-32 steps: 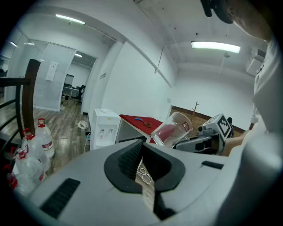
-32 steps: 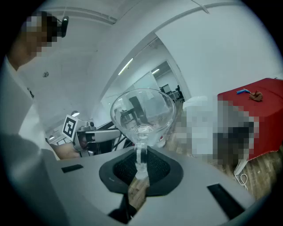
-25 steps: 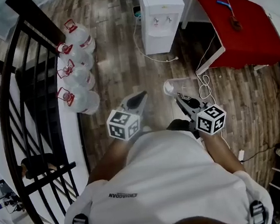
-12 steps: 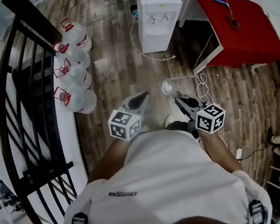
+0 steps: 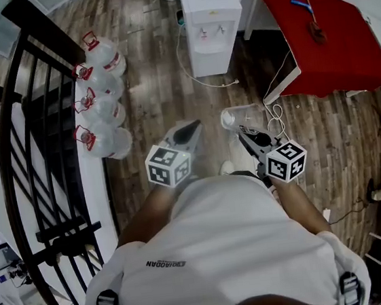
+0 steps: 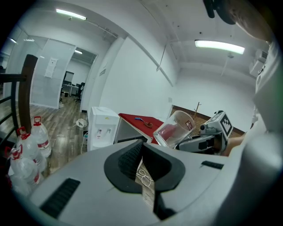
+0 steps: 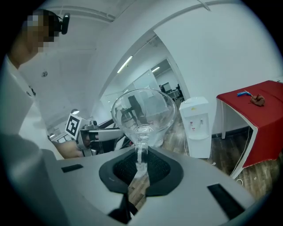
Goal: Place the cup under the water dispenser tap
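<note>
Now, step in hand: carrying the cup (image 5: 230,118) across the wooden floor toward the water dispenser (image 5: 211,23); judged as approach, with placement not yet begun.
Right gripper (image 5: 243,130): clenched on the cup's glass wall, with the cup jutting out past the jaw tips and tilted.
Left gripper (image 5: 189,126): jaws drawn together with nothing between them, idle beside the right gripper.
Cup position: at the right gripper's tips, off the floor, just to the right of the left gripper's tips.
Dispenser position: ahead of both grippers and well apart from the cup. Its two taps (image 5: 211,31) face the person.
Doing it well: bring the cup level before it reaches the taps. Come in low and straight at the front of the dispenser, and centre the mouth under one tap. Let go only once the base rests on the ledge below the taps.
Risk: the grip on thin clear glass looks narrow, so a knock against the dispenser body could twist the cup loose.
Clutter: a white cable (image 5: 276,112) on the floor just right of the right gripper.
</note>
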Available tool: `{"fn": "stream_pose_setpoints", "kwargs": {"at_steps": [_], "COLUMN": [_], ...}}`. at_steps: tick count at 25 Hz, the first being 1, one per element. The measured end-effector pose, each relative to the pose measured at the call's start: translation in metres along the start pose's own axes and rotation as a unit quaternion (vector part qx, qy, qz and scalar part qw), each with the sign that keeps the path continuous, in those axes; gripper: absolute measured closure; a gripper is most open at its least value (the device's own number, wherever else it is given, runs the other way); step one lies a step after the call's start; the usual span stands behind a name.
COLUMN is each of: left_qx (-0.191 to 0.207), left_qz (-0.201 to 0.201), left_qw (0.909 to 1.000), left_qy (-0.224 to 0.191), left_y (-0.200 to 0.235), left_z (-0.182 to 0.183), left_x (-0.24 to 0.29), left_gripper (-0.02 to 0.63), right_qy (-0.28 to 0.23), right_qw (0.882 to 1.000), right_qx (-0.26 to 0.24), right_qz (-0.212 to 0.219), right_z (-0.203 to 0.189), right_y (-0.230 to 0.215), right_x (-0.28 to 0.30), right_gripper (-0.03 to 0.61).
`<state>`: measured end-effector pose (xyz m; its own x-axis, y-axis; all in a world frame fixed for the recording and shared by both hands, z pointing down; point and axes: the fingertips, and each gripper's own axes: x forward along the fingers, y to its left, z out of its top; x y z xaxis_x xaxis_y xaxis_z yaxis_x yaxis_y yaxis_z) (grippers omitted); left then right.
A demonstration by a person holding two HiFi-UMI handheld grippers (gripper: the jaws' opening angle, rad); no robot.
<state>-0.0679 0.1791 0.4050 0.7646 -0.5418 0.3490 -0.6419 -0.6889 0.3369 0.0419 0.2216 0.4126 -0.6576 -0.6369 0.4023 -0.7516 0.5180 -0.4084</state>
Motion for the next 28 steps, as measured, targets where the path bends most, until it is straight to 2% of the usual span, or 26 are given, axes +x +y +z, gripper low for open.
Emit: {"fn": "stream_pose_setpoints", "kwargs": {"at_steps": [6, 16, 23, 28], "left_qx": [-0.001, -0.008, -0.02, -0.026], "left_qz": [0.02, 0.029, 0.031, 0.013], "left_qw": [0.9998, 0.9994, 0.9982, 0.998], "left_qy": [0.001, 0.019, 0.048, 0.056], "left_y": [-0.009, -0.028, -0.013, 0.002], "left_z": [0.01, 0.007, -0.005, -0.002], "left_x": [0.033, 0.071, 0.083, 0.11], "left_gripper": [0.617, 0.617, 0.617, 0.617], "right_qy": [-0.005, 0.007, 0.002, 0.018], "right_qw": [1.0, 1.0, 1.0, 1.0], "right_qx": [-0.009, 0.003, 0.023, 0.022], "right_qz": [0.013, 0.015, 0.003, -0.008], "right_z": [0.013, 0.007, 0.008, 0.009], "right_y": [-0.039, -0.086, -0.106, -0.121], "right_x": [-0.01, -0.025, -0.014, -0.002], "right_gripper": [0.535, 0.535, 0.535, 0.535]}}
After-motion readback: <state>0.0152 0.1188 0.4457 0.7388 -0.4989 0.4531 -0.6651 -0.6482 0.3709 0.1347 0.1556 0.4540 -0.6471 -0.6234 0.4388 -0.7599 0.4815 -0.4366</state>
